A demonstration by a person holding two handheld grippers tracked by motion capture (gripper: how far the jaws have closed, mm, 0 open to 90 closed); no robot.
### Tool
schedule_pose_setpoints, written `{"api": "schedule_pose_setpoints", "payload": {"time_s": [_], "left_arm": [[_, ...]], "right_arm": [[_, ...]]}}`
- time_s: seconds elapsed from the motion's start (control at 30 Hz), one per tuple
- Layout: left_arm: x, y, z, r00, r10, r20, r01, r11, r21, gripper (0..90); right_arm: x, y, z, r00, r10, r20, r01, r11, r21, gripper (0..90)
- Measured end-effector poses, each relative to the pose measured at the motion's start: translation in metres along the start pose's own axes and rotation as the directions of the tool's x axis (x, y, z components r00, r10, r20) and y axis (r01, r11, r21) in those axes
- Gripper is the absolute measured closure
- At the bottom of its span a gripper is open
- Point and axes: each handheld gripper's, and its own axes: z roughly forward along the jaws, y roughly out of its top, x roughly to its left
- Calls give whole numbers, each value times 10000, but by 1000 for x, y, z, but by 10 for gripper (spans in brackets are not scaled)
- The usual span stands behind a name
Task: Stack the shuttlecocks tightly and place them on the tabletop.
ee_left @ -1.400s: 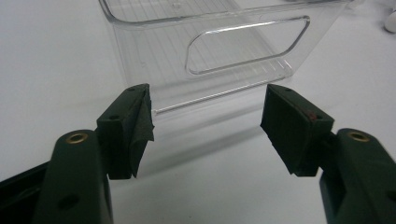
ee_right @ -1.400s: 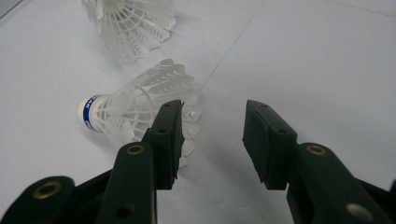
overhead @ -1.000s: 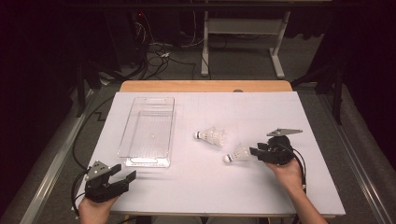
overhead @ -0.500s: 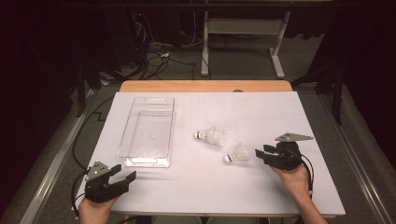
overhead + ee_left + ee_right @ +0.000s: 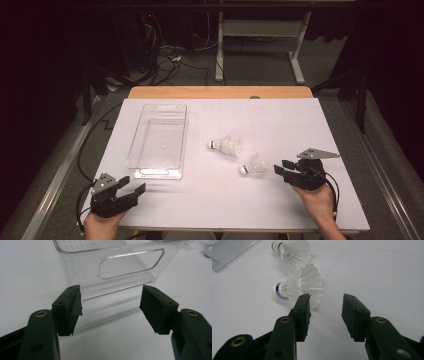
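Observation:
Two white feathered shuttlecocks lie on the white table (image 5: 300, 125). One shuttlecock (image 5: 227, 146) rests mid-table; the nearer shuttlecock (image 5: 254, 165), which has a blue band at its cork, sits just left of my right gripper (image 5: 281, 169). In the right gripper view the nearer shuttlecock (image 5: 299, 285) has its skirt just beyond the left jaw tip and the farther shuttlecock (image 5: 292, 251) lies behind it. My right gripper (image 5: 325, 307) is open; its jaws have just been closing a little, with nothing between them. My left gripper (image 5: 132, 187) (image 5: 110, 307) stands open and holds nothing.
A clear plastic tray (image 5: 150, 172) lies at the left of the table, and its handled end wall (image 5: 120, 267) faces the left gripper. Its corner (image 5: 229, 250) shows in the right gripper view. Desk legs and cables stand on the floor beyond the table's far edge.
My right gripper has drawn back to the right and toward the person, away from the nearer shuttlecock. Both shuttlecocks and the left gripper have stayed put.

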Motion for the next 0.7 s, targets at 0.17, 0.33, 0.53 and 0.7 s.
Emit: {"api": "schedule_pose_setpoints", "payload": {"time_s": [0.17, 0.33, 0.53, 0.7], "left_arm": [[0, 0, 0, 10000, -7, -6, 7, 10000, -28, 344], [0, 0, 0, 10000, -20, -4, 20, 10000, -8, 344], [0, -1, 0, 10000, -19, -3, 19, 10000, -38, 344], [-1, 0, 0, 10000, 12, 20, -12, 10000, 28, 344]], "right_arm": [[5, 0, 1, 9997, 72, -227, -69, 9999, 129, 601], [10, 4, 4, 9990, 67, -438, -60, 9998, 164, 612], [14, 9, 11, 9979, -19, -653, 42, 9994, 350, 615], [14, 12, 17, 9970, -9, -780, 53, 9985, 552, 615]]}}
